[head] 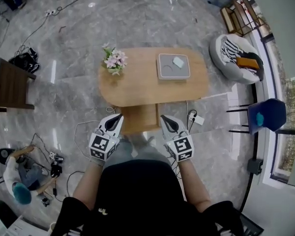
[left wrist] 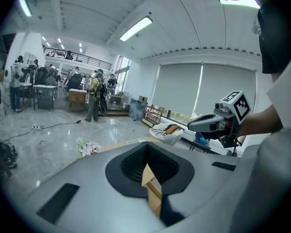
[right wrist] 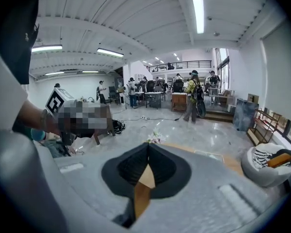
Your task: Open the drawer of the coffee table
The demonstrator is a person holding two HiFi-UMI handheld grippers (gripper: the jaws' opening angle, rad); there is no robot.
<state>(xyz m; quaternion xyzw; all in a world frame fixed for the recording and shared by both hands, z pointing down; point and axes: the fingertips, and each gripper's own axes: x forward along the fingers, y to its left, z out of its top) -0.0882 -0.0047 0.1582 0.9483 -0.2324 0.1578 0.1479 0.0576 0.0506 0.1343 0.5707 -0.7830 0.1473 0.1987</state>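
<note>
The oval wooden coffee table [head: 137,85] stands on the marble floor in front of me. A wooden drawer [head: 138,119] juts out from under its near edge. My left gripper [head: 119,116] is shut and empty, hanging in the air just left of the drawer. My right gripper [head: 162,117] is shut and empty just right of it. Neither touches the table. In the left gripper view its jaws [left wrist: 146,153] meet with nothing between them, and the right gripper [left wrist: 193,125] shows beyond. The right gripper [right wrist: 148,154] is likewise closed in its own view.
Pink flowers [head: 114,59] and a grey tray [head: 174,66] sit on the tabletop. A dark side table [head: 10,85] is at left, a white pouf [head: 238,58] and blue chair [head: 266,114] at right. Cables and a crouching person [head: 19,176] are at lower left.
</note>
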